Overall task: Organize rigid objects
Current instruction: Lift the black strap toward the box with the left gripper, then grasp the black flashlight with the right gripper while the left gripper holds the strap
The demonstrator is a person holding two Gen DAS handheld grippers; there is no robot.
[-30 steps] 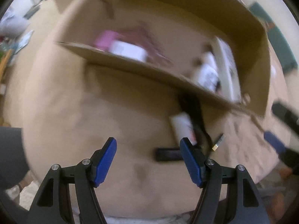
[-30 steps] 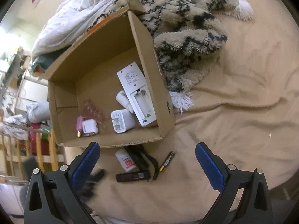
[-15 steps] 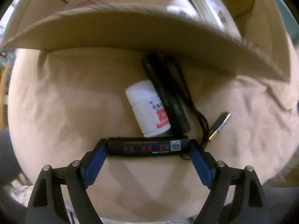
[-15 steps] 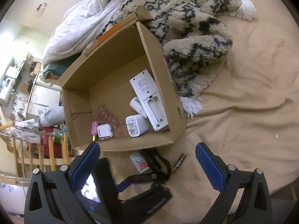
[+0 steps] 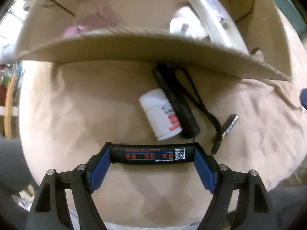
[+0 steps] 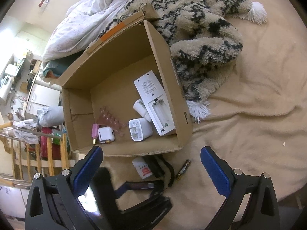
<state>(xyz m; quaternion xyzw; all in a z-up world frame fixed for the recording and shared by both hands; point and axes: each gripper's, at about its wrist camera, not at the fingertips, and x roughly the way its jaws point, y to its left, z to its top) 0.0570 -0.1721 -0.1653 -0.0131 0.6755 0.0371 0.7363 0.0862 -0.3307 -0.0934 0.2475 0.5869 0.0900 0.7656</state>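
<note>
While the left gripper (image 5: 151,156) closes endwise around it, the black bar (image 5: 151,155) shows red lettering, seemingly pad-touched.

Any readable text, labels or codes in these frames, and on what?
Black stick between the left gripper's closing pads: red Chinese, "好吃 好玩" legible, rest unreadable; QR code; tiny white number, blurred.
White bottle: red label, print blurred.
White remote in cardboard box: sticker too small.
Battery: unreadable.
</note>
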